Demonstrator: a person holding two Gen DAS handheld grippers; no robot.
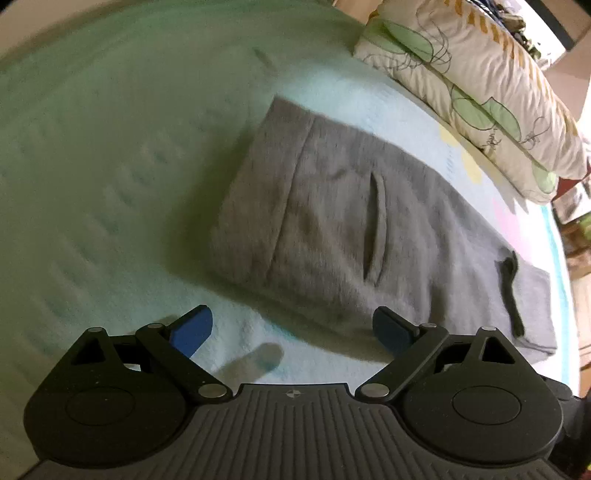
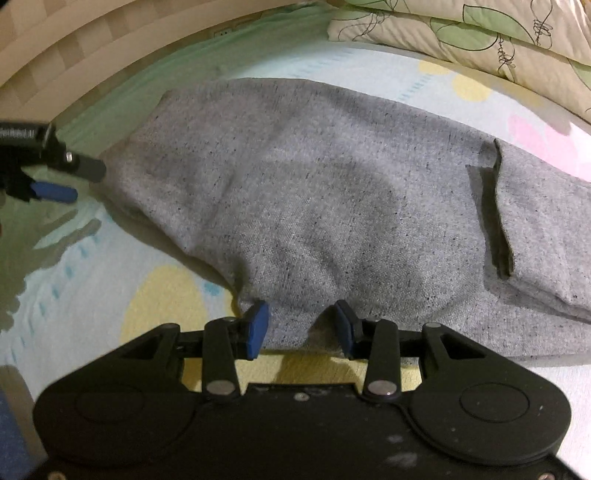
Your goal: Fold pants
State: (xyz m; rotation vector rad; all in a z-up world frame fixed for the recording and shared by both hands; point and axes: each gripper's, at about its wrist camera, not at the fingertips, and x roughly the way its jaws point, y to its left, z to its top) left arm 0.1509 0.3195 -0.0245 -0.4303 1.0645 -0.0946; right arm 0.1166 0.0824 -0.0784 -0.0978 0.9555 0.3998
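A: Left wrist view: grey knit pants [image 1: 332, 221] lie flat on the pale patterned bedsheet [image 1: 110, 166], legs stacked, cuffs at 3 o'clock. Left gripper [image 1: 291, 328] is spread wide, empty, at their 6 o'clock edge.

B: Right gripper [image 2: 301, 325]?

A: Half-spread over the near hem, not clamping. I'd say lengthwise fold done, cross folds left.

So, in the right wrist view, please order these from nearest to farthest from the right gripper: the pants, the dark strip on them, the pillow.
From the right gripper:
1. Pants: directly at the fingertips, centre.
2. Dark strip: further out, to the right.
3. Pillow: farthest, along the top edge.
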